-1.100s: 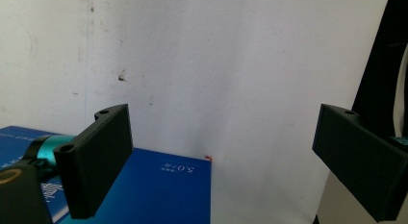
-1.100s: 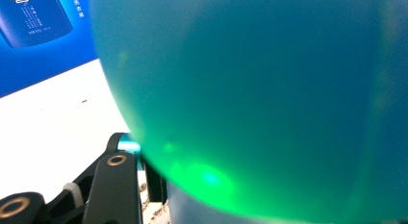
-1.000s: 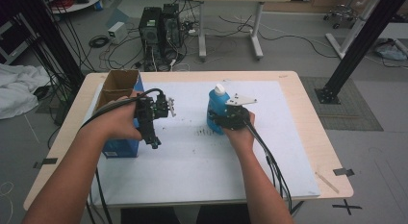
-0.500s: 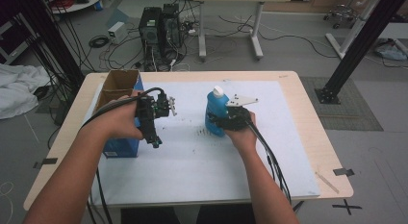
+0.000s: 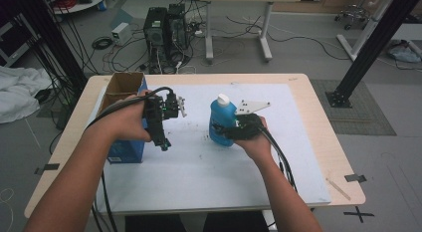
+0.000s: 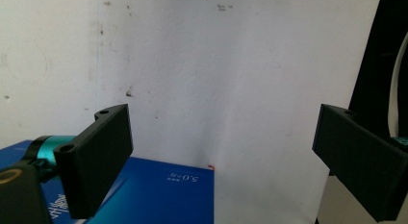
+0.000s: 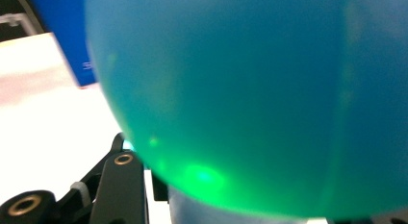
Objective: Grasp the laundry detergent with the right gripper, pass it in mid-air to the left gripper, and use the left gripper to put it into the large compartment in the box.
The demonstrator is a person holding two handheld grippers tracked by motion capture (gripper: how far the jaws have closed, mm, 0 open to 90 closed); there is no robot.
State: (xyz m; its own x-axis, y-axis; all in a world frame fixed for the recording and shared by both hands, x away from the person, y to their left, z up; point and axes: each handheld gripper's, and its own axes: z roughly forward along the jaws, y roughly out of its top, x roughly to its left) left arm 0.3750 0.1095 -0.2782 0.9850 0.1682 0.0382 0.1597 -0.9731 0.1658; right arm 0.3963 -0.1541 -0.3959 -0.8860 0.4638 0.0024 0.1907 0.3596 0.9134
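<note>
Right claw has just closed onto the bottle, now clamped and starting to lift it off the desk at centre. Left claw, at 9 o'clock of it, apart, empty beside box.

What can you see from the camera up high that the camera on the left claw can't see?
The high view alone has the blue bottle with its white cap, gripped by the right claw, and the computer on the floor. The left claw view alone has small print on the blue box. Both have that box and the white mat.
</note>
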